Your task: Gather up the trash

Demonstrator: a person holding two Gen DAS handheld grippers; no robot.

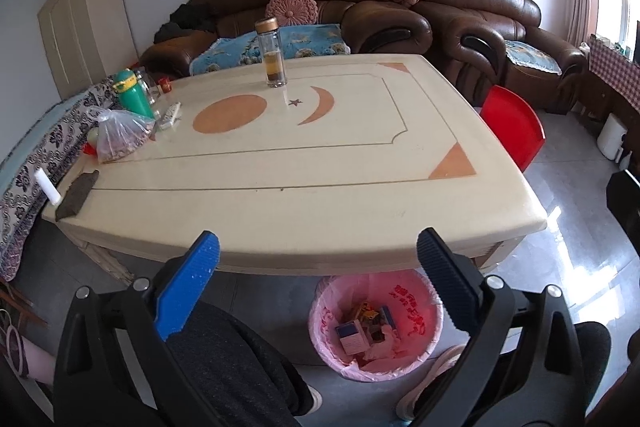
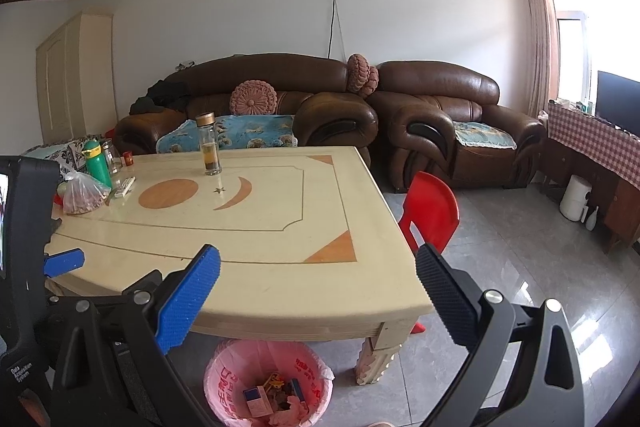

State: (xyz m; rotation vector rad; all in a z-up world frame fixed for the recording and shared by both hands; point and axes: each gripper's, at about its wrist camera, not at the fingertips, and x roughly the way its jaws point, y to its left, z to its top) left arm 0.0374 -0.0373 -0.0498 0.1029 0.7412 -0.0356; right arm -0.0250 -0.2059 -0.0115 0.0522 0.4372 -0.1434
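Trash is seen inside a round bin lined with a pink plastic bag, which stands on the grey tiled floor just under the near edge of a big cream table with orange shapes. In the bin, small card boxes and crumpled white paper are piled together; what else lies under them cannot be told from here.

The left gripper is held up over the near table edge, and its blue finger and black finger are spread wide with nothing between them. The right gripper is held the same way, fingers wide apart and nothing gripped. In the right wrist view, the left gripper is seen at the left edge, just beside the right one.

On the far left part of the table, a clear plastic bag with brown bits inside is seen, with a green bottle with a yellow band just behind it. A white remote lies beside them. A tall clear glass bottle with a gold cap stands upright near the middle, at the far side. A dark flat cloth lies on the near left corner.

A red plastic chair is set at the right side of the table, and brown leather sofas are lined up along the wall behind.
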